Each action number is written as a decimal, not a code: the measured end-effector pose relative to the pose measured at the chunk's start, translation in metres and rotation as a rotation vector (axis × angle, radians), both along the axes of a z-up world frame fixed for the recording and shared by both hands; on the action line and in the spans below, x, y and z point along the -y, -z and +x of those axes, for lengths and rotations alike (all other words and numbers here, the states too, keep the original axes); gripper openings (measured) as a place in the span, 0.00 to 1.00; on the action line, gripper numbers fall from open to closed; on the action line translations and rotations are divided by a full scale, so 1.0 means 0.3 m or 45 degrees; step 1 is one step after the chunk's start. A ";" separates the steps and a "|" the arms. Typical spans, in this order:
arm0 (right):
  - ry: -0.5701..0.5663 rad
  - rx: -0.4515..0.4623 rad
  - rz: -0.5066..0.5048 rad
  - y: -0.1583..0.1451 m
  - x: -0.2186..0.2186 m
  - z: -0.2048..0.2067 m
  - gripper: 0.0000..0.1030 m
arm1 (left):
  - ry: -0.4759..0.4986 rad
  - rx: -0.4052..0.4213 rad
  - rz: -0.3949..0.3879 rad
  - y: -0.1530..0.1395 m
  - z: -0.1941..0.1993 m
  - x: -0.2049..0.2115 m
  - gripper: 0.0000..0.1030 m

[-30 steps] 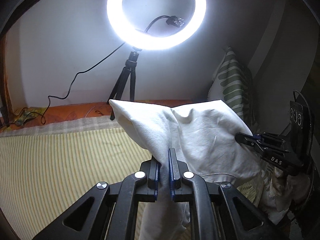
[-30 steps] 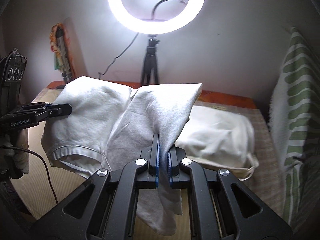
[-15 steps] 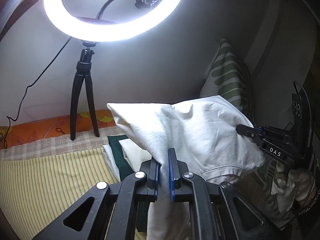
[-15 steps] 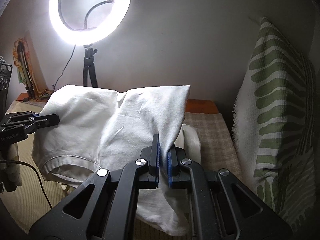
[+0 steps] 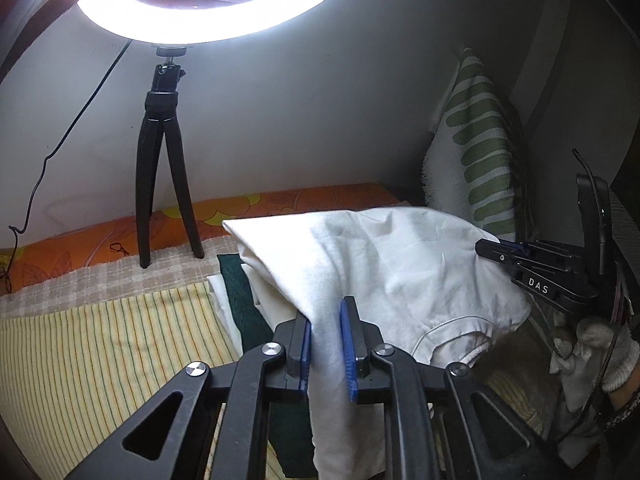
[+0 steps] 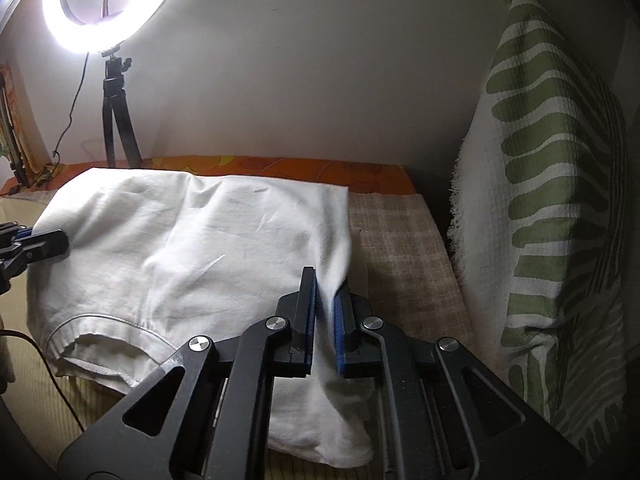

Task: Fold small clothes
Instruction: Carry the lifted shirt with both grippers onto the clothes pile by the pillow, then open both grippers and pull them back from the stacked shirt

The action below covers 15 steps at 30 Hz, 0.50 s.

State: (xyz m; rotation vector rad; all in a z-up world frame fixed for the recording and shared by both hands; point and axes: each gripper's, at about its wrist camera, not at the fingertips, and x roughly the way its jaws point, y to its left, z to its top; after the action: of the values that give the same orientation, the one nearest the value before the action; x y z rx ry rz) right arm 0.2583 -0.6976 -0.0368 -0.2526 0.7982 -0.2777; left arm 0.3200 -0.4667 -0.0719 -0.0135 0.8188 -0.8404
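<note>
Both tools, left [image 5: 325,338] & right [image 6: 325,312], pinch white garment [image 6: 192,248]; grip possibly loosening.

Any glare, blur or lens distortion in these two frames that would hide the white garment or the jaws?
Left wrist view: the ring light blows out the top edge, the wall bows with fisheye curvature, and the white garment stays legible. Right wrist view: glare is confined to the upper left corner, the garment is sharp, and the green-patterned pillow lies in dim shade.
</note>
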 end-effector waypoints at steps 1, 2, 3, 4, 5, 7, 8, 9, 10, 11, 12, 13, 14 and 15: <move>0.005 -0.006 -0.002 0.000 0.000 0.001 0.08 | -0.006 -0.001 -0.002 -0.002 0.001 -0.009 0.31; 0.011 -0.007 -0.006 -0.001 -0.001 -0.001 0.13 | -0.011 0.000 -0.004 -0.005 0.001 -0.019 0.32; 0.011 -0.003 -0.011 -0.004 -0.004 -0.003 0.17 | -0.016 0.005 -0.001 -0.009 0.001 -0.028 0.32; 0.007 0.004 -0.014 -0.008 -0.010 -0.009 0.27 | -0.020 0.011 0.002 -0.013 -0.001 -0.036 0.33; 0.000 0.013 -0.015 -0.013 -0.018 -0.014 0.37 | -0.024 0.016 0.003 -0.018 -0.003 -0.044 0.34; -0.006 0.030 -0.024 -0.024 -0.036 -0.026 0.42 | -0.026 0.021 0.002 -0.028 -0.011 -0.061 0.35; -0.006 0.033 -0.023 -0.029 -0.045 -0.030 0.42 | -0.029 0.024 0.002 -0.034 -0.015 -0.068 0.36; -0.005 0.036 -0.020 -0.034 -0.053 -0.034 0.42 | -0.031 0.029 -0.002 -0.041 -0.022 -0.077 0.37; -0.005 0.040 -0.018 -0.040 -0.063 -0.038 0.42 | -0.031 0.037 -0.003 -0.050 -0.032 -0.086 0.37; -0.008 0.045 -0.019 -0.045 -0.074 -0.042 0.42 | -0.031 0.046 -0.003 -0.058 -0.043 -0.094 0.38; -0.012 0.050 -0.018 -0.050 -0.085 -0.047 0.42 | -0.030 0.056 -0.003 -0.068 -0.054 -0.103 0.38; -0.017 0.055 -0.016 -0.057 -0.100 -0.057 0.42 | -0.026 0.064 -0.002 -0.078 -0.065 -0.112 0.39; -0.022 0.060 -0.016 -0.064 -0.119 -0.066 0.42 | -0.024 0.074 -0.002 -0.088 -0.078 -0.119 0.40; -0.024 0.065 -0.017 -0.071 -0.136 -0.072 0.42 | -0.023 0.085 -0.002 -0.100 -0.090 -0.130 0.44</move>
State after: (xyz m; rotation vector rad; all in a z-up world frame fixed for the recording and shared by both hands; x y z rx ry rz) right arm 0.2366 -0.6567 -0.0156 -0.2646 0.7432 -0.2709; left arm 0.2929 -0.4278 -0.0420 0.0052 0.7544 -0.8202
